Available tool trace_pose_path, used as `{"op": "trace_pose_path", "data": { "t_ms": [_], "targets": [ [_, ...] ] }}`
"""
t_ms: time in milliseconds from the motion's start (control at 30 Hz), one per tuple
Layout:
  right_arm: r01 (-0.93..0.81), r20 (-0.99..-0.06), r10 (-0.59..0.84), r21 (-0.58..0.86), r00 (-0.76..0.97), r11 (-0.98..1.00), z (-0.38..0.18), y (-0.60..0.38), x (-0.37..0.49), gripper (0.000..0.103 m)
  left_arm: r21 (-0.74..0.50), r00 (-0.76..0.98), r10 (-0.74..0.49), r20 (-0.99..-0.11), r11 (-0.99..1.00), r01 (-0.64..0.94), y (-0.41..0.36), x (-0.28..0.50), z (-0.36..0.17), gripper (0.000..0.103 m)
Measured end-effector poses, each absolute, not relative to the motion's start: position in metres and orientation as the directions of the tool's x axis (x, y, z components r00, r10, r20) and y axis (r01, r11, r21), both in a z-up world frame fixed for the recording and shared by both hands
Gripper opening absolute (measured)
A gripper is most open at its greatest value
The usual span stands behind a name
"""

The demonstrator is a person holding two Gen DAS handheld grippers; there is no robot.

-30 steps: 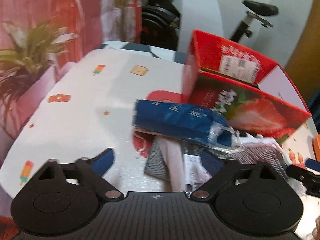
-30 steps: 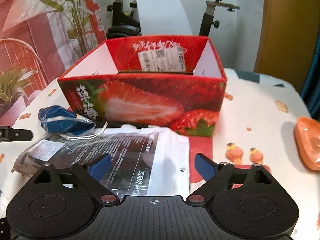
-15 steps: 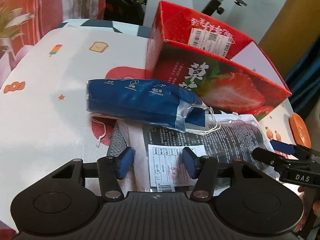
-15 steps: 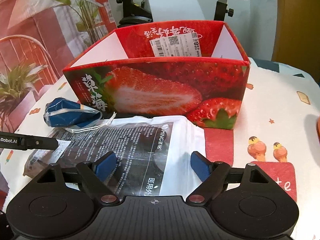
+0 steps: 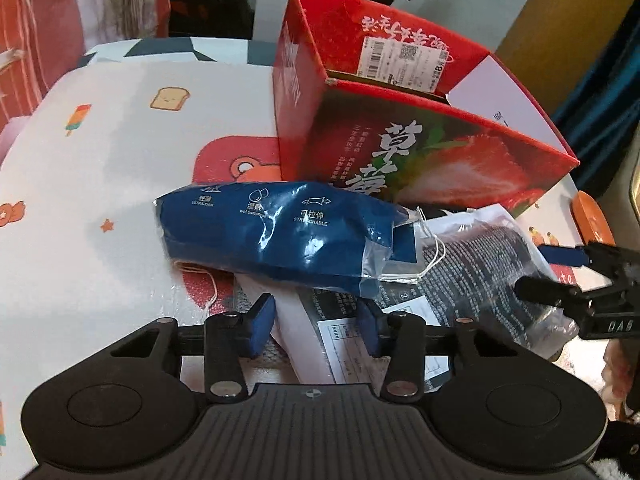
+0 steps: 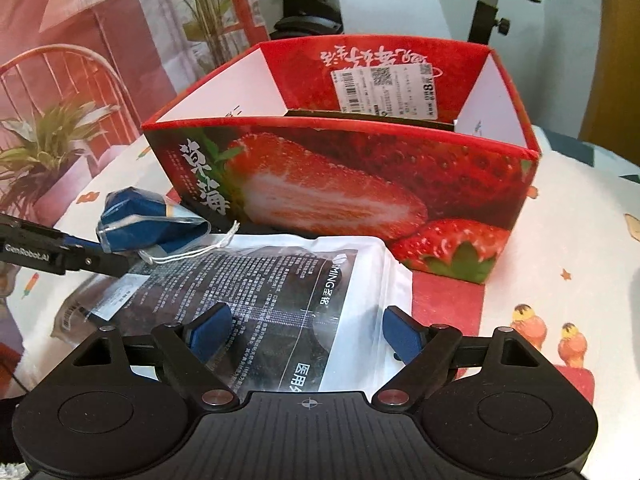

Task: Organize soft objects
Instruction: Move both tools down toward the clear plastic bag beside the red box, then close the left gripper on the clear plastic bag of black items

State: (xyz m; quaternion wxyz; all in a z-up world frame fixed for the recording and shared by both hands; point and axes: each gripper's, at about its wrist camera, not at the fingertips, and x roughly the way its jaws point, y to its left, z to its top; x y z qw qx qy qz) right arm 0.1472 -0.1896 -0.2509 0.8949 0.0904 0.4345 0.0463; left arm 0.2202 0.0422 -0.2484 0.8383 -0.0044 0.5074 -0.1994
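Blue-padded left gripper (image 5: 316, 320) is closing, its jaws astride the packet's (image 5: 472, 272) near end, pads not yet pressing. Right gripper (image 6: 306, 334) stands released over the same packet. Blue pouch (image 5: 272, 236) lies across it, before the strawberry box (image 6: 348, 184).

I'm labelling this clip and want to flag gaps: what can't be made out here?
- Strawberry box floor: both views, hidden by its front wall.
- Grey pack: left view, under the blue pouch and the left tongs, which are closing.
- Black-printed bag near edge: right view, behind the right tongs.
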Motion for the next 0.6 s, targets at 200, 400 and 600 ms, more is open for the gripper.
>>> {"op": "trace_pose_path", "data": {
  "t_ms": [200, 400, 600],
  "targets": [
    [-0.059, -0.790, 0.202, 0.207, 0.579, 0.977, -0.249, -0.193, 0.159, 0.077, -0.250, 0.400, -0.369, -0.839, 0.914, 0.319, 0.047, 0.219, -0.249, 0.046],
    [-0.119, -0.795, 0.204, 0.166, 0.572, 0.979, -0.244, -0.187, 0.159, 0.070, -0.246, 0.405, -0.376, -0.833, 0.909, 0.337, 0.045, 0.213, -0.243, 0.046],
    [-0.146, -0.792, 0.223, 0.170, 0.568, 0.975, -0.243, -0.190, 0.158, 0.064, -0.220, 0.397, -0.376, -0.837, 0.896, 0.385, 0.042, 0.215, -0.242, 0.046]
  ]
}}
